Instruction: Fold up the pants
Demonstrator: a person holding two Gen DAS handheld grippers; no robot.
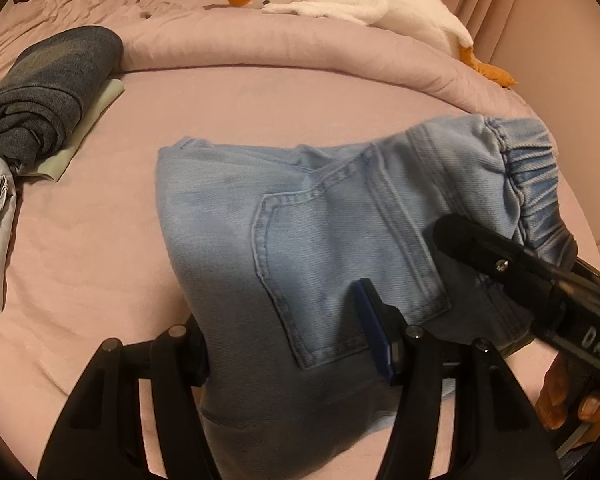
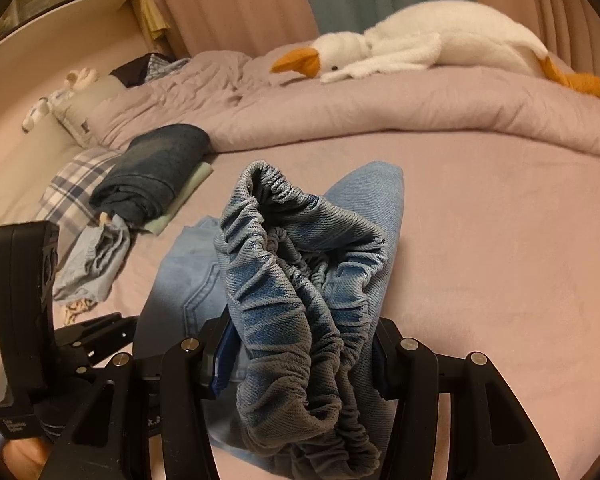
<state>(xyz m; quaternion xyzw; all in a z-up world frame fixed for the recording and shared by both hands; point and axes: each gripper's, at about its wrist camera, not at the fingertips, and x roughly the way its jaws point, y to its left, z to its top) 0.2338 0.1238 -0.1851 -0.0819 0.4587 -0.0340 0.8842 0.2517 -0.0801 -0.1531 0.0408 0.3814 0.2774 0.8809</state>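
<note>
Light blue jeans [image 1: 300, 220] lie partly folded on the pink bed sheet [image 1: 100, 240], back pocket up, elastic waistband at the right. My left gripper [image 1: 292, 344] is shut on the near edge of the jeans, and the cloth drapes down between its fingers. My right gripper [image 2: 300, 356] is shut on the bunched elastic waistband [image 2: 300, 280] and holds it lifted off the bed. The right gripper also shows in the left wrist view [image 1: 500, 264], at the waistband end. The left gripper shows at the lower left of the right wrist view [image 2: 100, 340].
A folded dark denim garment [image 1: 52, 92] on a pale green cloth lies at the left. Crumpled light clothes [image 2: 96, 260] and a plaid cloth [image 2: 72, 192] lie near it. A rolled pink duvet [image 1: 300, 48] with a white plush goose [image 1: 340, 0] runs along the back.
</note>
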